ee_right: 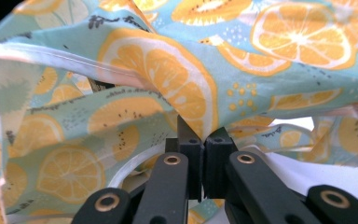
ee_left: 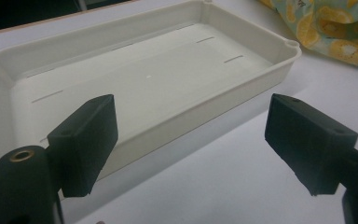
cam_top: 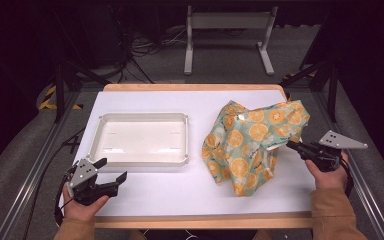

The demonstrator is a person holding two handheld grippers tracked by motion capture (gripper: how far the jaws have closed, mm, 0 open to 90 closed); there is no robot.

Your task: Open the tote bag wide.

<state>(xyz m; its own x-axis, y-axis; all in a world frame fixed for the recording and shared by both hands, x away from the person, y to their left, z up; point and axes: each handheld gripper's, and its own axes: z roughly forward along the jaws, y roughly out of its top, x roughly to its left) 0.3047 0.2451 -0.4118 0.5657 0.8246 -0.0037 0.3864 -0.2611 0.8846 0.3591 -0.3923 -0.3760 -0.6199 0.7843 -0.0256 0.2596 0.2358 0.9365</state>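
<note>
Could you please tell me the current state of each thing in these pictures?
Cloth: crumpled, pinched at its right edge, partly lifted.
Tray: empty, flat on the table.
Left hand-held gripper: open, holding nothing, near the tray's front edge.
Right hand-held gripper: shut on the cloth.

Tray's [ee_left: 242, 88] near-left corner — behind left tongs [ee_left: 191, 144]

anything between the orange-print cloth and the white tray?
Nothing visible. The right gripper is shut on the orange-print cloth; bare white table lies between it and the empty white tray. The left gripper sits open in front of the tray.
</note>
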